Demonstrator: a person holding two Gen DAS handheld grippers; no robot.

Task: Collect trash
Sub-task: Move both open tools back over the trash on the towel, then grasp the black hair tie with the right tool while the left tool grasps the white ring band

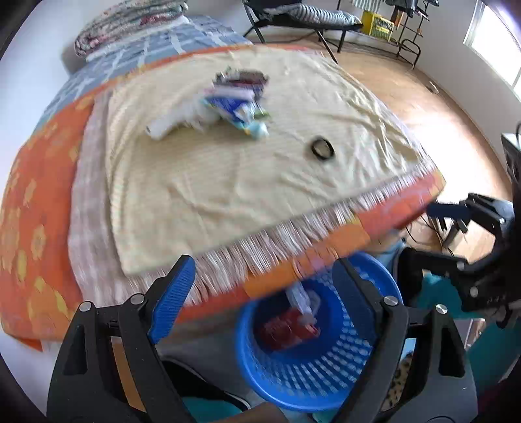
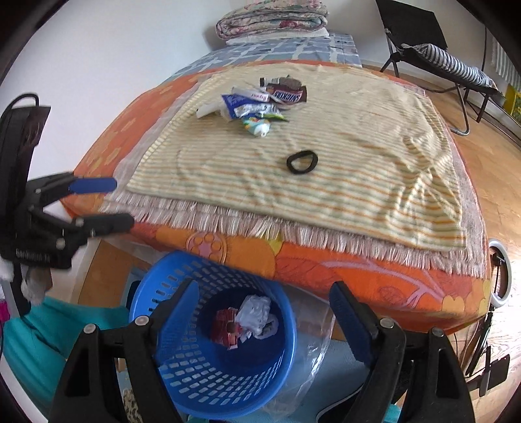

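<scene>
- The left gripper [image 1: 263,293] hangs over the foot of the bed [image 2: 358,276], its jaws wide apart with nothing between them.
- The right gripper [image 2: 263,312] is spread apart too and grips nothing; the basket [image 2: 182,367] shows between its fingers.
- The blue basket stands on the floor just beside the bed's foot, with a white crumpled bag [image 2: 255,314] and a red wrapper [image 2: 224,328] inside, touching each other.
- A pile of trash [image 2: 257,101] lies on the striped blanket [image 2: 358,156], well apart from the basket: a Snickers wrapper [image 2: 288,95], blue and white packets, and a small tube [image 2: 259,127] at its near edge.
- A black ring [image 2: 302,161] lies alone on the blanket, between the pile and the fringe.
- Folded quilts [image 2: 273,16] sit at the head of the bed, and a chair [image 2: 433,61] stands on the wood floor off to the right.
</scene>
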